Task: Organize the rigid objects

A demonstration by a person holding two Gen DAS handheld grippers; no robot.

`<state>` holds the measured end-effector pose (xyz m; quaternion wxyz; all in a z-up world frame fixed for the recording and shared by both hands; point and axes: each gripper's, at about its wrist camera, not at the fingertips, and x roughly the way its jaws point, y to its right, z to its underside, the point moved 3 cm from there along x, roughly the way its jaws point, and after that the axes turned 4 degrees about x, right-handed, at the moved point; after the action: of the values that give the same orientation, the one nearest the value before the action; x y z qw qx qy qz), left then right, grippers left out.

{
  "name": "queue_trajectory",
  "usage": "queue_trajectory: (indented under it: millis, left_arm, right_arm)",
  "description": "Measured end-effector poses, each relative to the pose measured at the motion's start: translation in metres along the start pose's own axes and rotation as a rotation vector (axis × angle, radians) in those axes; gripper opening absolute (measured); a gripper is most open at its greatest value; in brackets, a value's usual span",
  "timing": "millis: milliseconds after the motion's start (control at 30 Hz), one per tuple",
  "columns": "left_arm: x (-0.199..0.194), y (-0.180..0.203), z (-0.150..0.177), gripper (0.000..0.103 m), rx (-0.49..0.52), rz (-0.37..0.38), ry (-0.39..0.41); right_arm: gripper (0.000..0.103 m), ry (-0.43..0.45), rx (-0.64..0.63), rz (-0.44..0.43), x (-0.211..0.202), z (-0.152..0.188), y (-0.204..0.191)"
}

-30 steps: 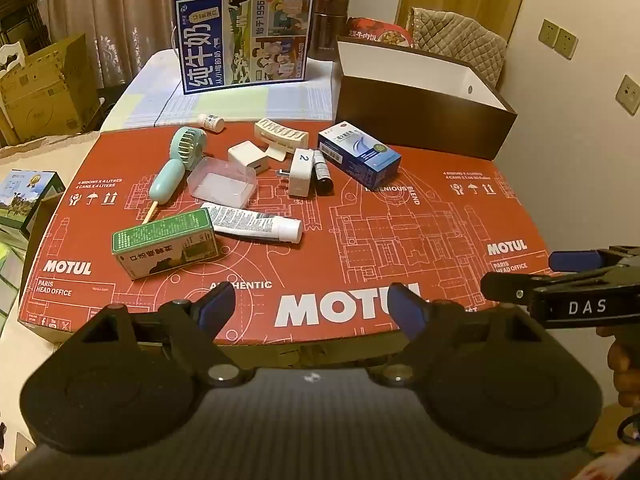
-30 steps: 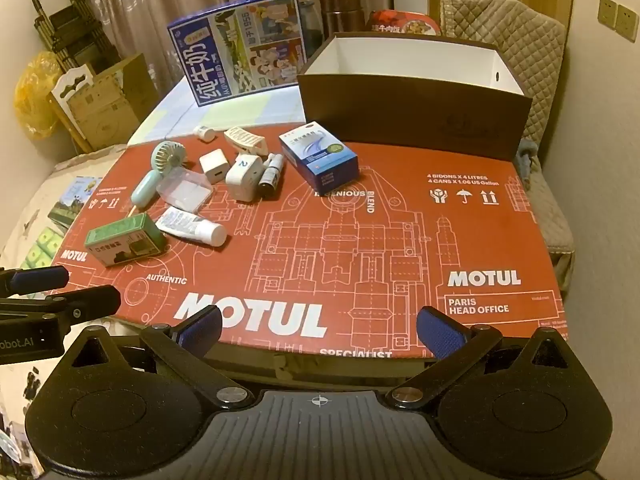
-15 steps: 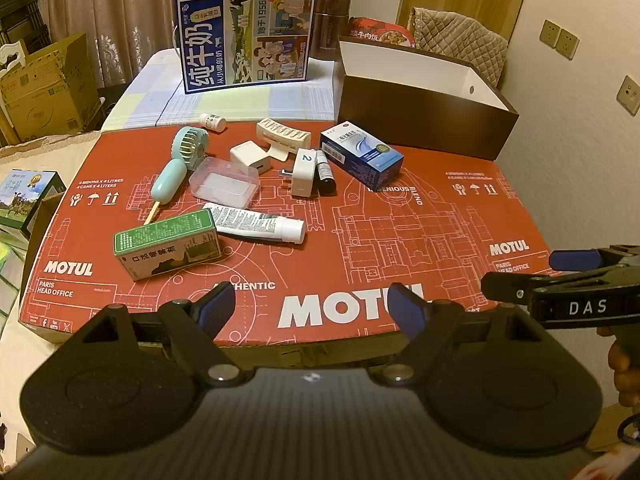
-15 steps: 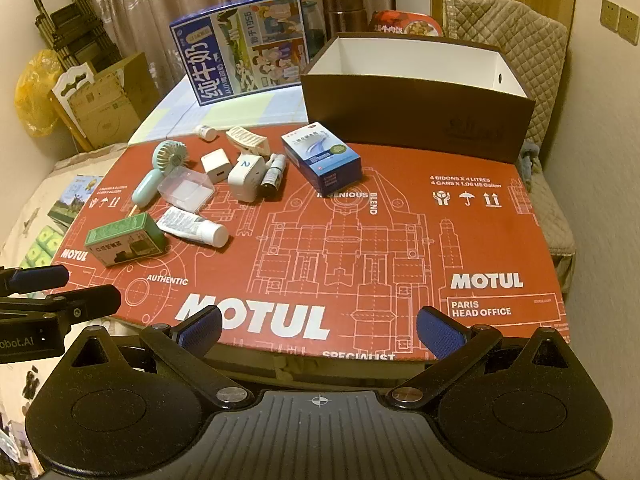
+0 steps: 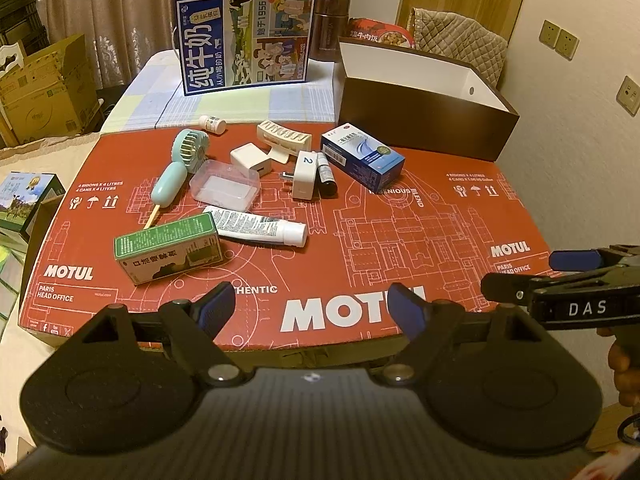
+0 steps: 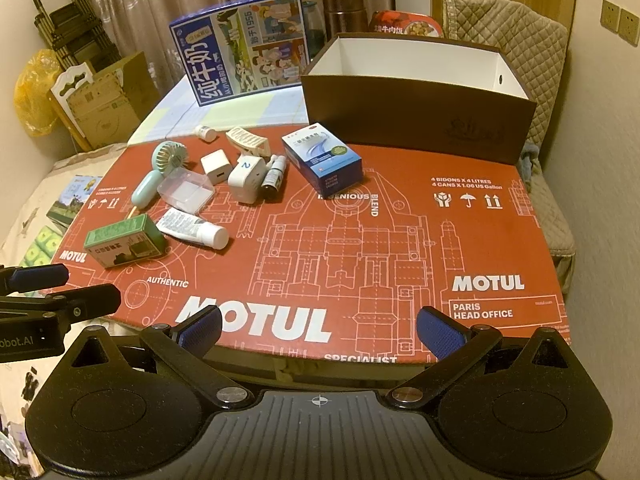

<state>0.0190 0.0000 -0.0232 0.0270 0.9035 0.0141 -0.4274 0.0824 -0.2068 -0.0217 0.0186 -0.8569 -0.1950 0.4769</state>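
Reading "MOTUL", the red cardboard (image 5: 400, 216) lies beyond both empty, spread tongs: left (image 5: 318, 310), right (image 6: 320, 326).

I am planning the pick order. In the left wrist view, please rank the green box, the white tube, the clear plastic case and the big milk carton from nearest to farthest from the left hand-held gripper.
1. green box, front left of the left hand-held gripper.
2. white tube, just behind it, to its right.
3. clear plastic case, mid-table.
4. milk carton, standing beyond the red cardboard.
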Motion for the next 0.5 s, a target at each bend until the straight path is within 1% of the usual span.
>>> queue_trajectory:
  millis: [300, 367, 500]
  left_arm:
    - [0.0000, 0.0001, -0.0004, 0.081, 0.003, 0.001, 0.002]
    - [0.0019, -0.0006, -0.0051, 0.081, 0.004, 0.000, 0.003]
    - [0.0019, -0.0005, -0.0051, 0.081, 0.004, 0.001, 0.003]
  right_arm:
    - [0.101, 0.002, 0.000, 0.000, 0.0014, 0.0003, -0.0014]
    - [0.101, 0.002, 0.001, 0.000, 0.0021, 0.0021, -0.0018]
    - [0.101, 0.003, 0.002, 0.000, 0.0020, -0.0038, -0.0017]
